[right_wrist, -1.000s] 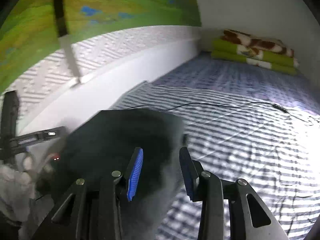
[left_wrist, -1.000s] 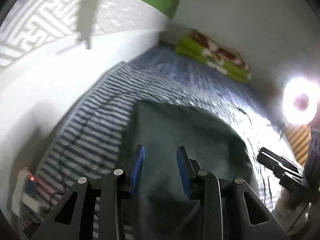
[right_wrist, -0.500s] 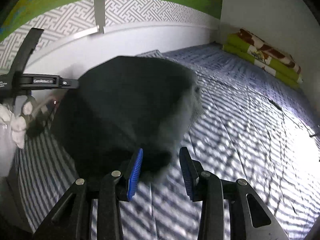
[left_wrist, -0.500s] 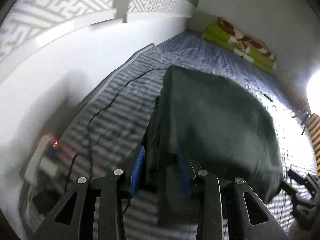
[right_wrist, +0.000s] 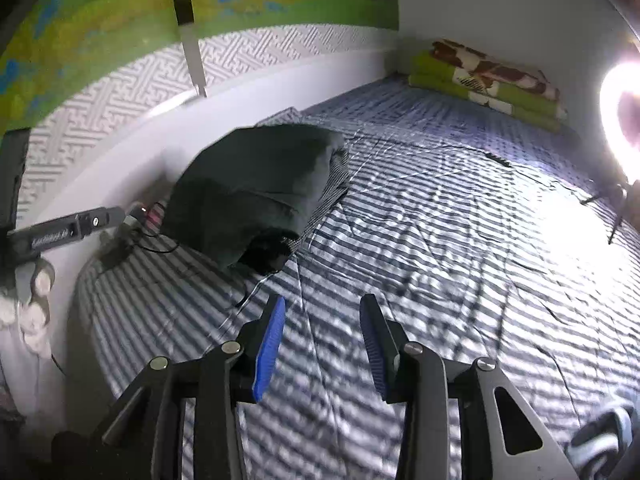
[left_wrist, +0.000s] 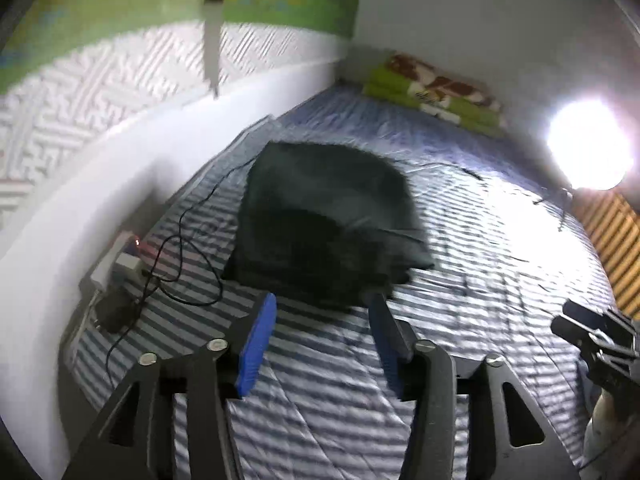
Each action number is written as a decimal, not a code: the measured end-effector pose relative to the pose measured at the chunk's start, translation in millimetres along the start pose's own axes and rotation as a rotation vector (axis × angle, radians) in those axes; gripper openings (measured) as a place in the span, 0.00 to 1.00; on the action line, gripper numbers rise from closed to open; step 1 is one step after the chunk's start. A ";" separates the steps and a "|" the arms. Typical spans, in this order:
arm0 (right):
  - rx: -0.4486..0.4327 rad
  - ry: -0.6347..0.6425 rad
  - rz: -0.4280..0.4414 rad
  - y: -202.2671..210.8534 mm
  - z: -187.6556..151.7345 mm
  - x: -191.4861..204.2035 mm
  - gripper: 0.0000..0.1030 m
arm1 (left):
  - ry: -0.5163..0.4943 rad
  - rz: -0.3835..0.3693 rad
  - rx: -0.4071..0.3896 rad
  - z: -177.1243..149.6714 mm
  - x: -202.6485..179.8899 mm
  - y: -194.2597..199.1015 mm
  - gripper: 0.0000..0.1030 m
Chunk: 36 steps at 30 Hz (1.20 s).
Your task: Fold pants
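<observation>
Our left tongs are black, angular linkages with triangular cut-outs, joined by round silver screws, and each finger ends in a ribbed blue pad. Our right tongs are built alike: black arms, silver screws, blue pads. Seen from the right wrist, the left tool's black bar carries small white lettering, too blurred to read. A pale sleeve shows below it.
</observation>
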State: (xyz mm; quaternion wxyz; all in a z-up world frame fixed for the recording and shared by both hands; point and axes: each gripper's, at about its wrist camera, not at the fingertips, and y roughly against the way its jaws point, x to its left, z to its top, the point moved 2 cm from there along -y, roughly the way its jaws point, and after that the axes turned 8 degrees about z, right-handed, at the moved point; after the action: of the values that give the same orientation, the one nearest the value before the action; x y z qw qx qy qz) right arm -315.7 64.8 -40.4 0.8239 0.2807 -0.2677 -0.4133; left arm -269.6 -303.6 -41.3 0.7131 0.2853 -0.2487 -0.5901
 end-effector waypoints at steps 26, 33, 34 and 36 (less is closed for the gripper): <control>-0.279 -0.020 -0.121 160.9 -45.0 -11.5 0.80 | -0.066 -0.032 -0.187 -40.8 -110.1 157.6 1.00; -0.230 -0.029 -0.145 111.2 -49.6 -38.3 0.81 | -0.038 -0.020 -0.172 -32.5 -115.7 84.6 1.00; -0.223 -0.040 -0.140 106.7 -52.3 -42.3 0.81 | -0.047 -0.027 -0.153 -32.6 -117.6 74.3 1.00; -0.201 -0.090 -0.114 95.1 -57.1 -55.5 0.81 | -0.052 -0.002 -0.131 -35.1 -119.4 56.3 1.00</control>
State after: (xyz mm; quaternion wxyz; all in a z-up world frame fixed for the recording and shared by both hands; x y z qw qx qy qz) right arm -255.4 172.3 -26.8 0.8102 0.1927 -0.2450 -0.4965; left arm -227.4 -174.3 -29.1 0.7230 0.2228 -0.2278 -0.6129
